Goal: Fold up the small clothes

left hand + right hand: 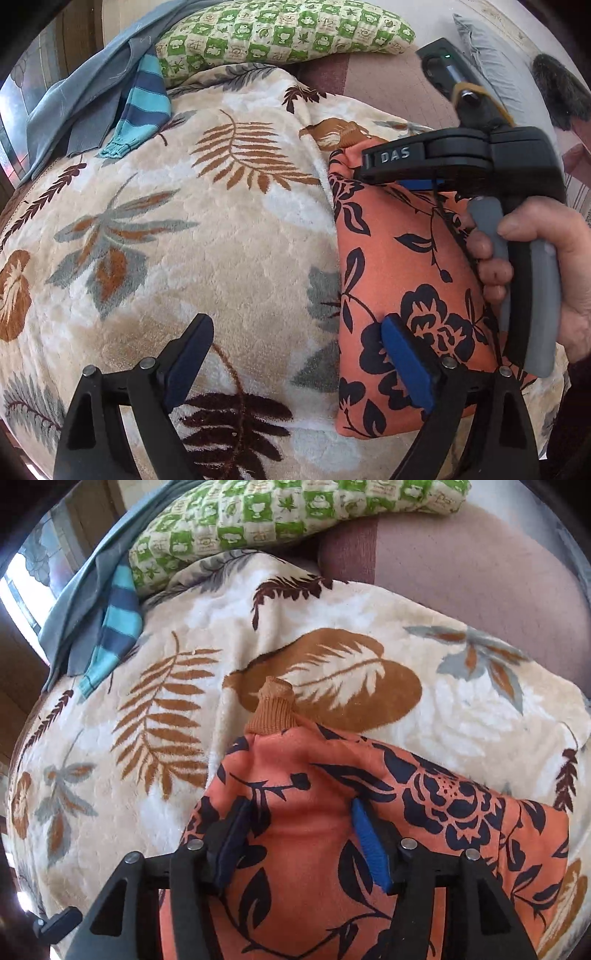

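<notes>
An orange garment with a dark floral print (402, 266) lies on the leaf-patterned blanket (221, 240). Its ribbed tan cuff (275, 709) points away from me. My left gripper (295, 354) is open wide at the garment's left edge, its right pad (402, 365) over the cloth and its left pad over bare blanket. My right gripper (301, 843) hovers low over the garment (369, 812), jaws apart, with cloth lying between the blue pads. In the left wrist view a hand (554, 266) holds the right tool's black body (461, 151) above the far end of the garment.
A green checked pillow (284, 33) lies at the back. A blue-and-turquoise striped garment (142, 107) and grey-blue clothes (77, 99) are heaped at the back left. A mauve sheet (461, 572) shows beyond the blanket, with a grey pillow (487, 62) at far right.
</notes>
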`<state>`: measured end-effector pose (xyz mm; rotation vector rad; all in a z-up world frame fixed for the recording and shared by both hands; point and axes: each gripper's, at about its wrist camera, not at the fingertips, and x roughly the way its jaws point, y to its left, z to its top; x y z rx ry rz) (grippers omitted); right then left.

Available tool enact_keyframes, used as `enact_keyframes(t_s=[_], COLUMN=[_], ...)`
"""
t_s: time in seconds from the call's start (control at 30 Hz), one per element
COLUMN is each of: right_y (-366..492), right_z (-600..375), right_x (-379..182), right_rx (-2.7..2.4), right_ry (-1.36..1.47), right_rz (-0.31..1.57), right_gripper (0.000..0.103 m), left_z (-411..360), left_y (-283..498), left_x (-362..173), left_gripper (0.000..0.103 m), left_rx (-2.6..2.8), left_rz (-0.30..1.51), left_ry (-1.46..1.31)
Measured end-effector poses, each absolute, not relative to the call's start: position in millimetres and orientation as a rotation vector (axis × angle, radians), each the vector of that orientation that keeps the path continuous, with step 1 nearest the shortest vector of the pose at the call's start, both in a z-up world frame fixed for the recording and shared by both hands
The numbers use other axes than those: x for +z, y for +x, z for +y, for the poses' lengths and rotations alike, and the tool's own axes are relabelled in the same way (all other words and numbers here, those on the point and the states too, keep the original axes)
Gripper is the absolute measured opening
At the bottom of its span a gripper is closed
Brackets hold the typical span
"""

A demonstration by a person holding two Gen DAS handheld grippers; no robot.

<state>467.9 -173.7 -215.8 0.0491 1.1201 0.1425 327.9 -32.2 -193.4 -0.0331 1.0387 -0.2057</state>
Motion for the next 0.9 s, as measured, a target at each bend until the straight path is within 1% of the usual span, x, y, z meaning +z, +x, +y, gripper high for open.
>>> enact_keyframes(t_s=[0.2,0.27,0.33,0.37,0.53,0.67,0.7,0.73,0.77,0.8,0.9], right_y=[423,406,396,387,330,265,254,248,239,234,242], right_z=[-226,-248,-272,-279,-280,-274,-270,-265,-261,-256,-251], right_x=[-177,-185,-212,-210,-182,-183,-191,-203,-212,-215,-214], right_rx=[0.08,0.019,0.004,0.031,0.049,0.069,0.083,0.089,0.087,0.073,0.06], right_ry=[0.082,0.066,0.097,0.117,0.167,0.164,0.167,0.152,0.124,0.091,0.092], right_rz=[1.007,1.015,1.11,1.071,0.992,0.915,0.92,0.937,0.93,0.889,0.905], right_gripper=[0.061,0.061,0.061,0.061,0.061,0.062,0.062,0.066,0.067,0.067,0.073], left_z=[-47,-53,-58,-59,-63,-64,-65,-66,-67,-67,-68], left_y=[321,319,319,319,316,316,315,315,314,313,313], left_x=[-186,-186,-188,-189,-190,-192,-193,-193,-193,-193,-194], left_gripper=[0.093,0.093,0.093,0.093,0.094,0.094,0.094,0.094,0.094,0.094,0.095], left_rx=[-0.182,-0.17,-0.174,-0.168,-0.148,-0.137,-0.133,-0.132,-0.13,-0.123,-0.117], left_rz=[0.962,0.941,0.935,0.931,0.902,0.897,0.893,0.889,0.886,0.879,0.867], left_ry=[0.069,0.11,0.127,0.134,0.174,0.169,0.174,0.179,0.184,0.187,0.192])
